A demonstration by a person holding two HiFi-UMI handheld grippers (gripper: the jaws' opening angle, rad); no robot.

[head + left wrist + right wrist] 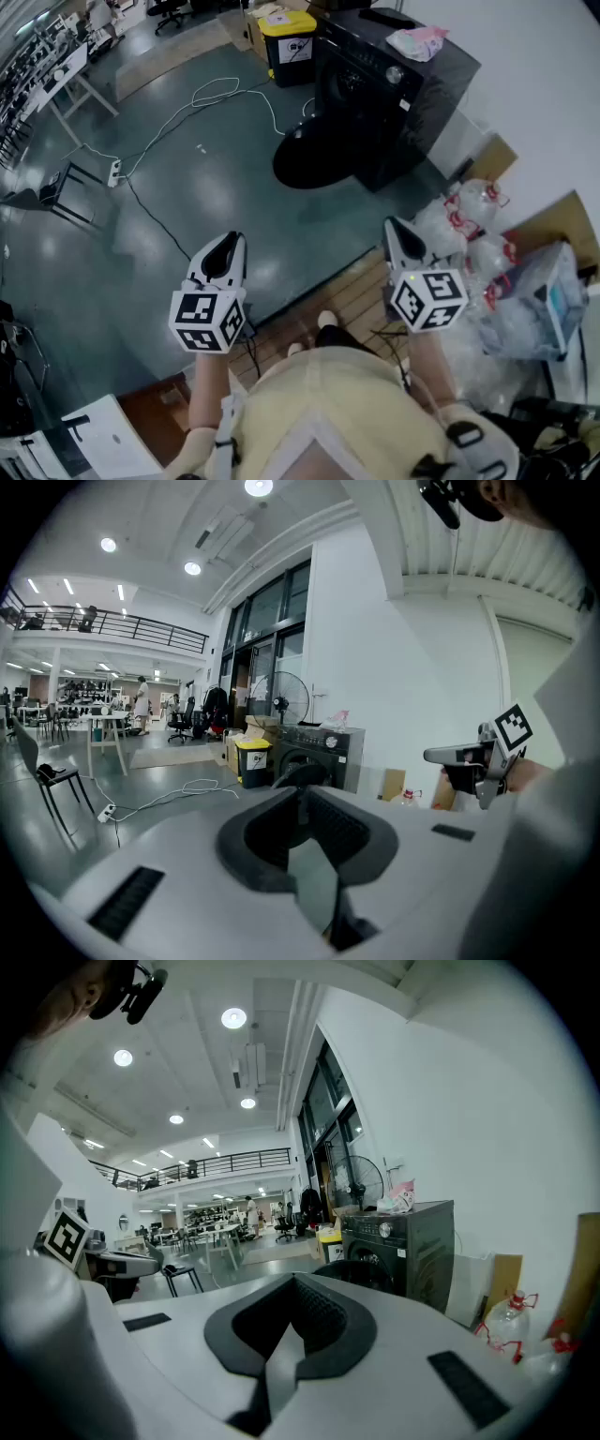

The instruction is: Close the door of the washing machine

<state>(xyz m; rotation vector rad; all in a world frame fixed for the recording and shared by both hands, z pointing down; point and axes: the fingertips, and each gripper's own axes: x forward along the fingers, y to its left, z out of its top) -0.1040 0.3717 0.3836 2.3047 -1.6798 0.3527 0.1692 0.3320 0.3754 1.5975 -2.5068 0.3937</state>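
Observation:
The black washing machine stands at the far right of the head view, against the white wall. Its round door hangs open, swung out over the floor to the machine's left. My left gripper and right gripper are held side by side, well short of the machine, both shut and holding nothing. In the left gripper view, the machine lies straight past my shut left gripper, with the right gripper off to the side. The right gripper view has the machine and its door beyond my shut right gripper.
A yellow-lidded bin stands left of the machine, and a pink cloth lies on top. A white cable and power strip trail across the floor. Plastic bags and bottles pile up at the right. The person stands on wooden boards.

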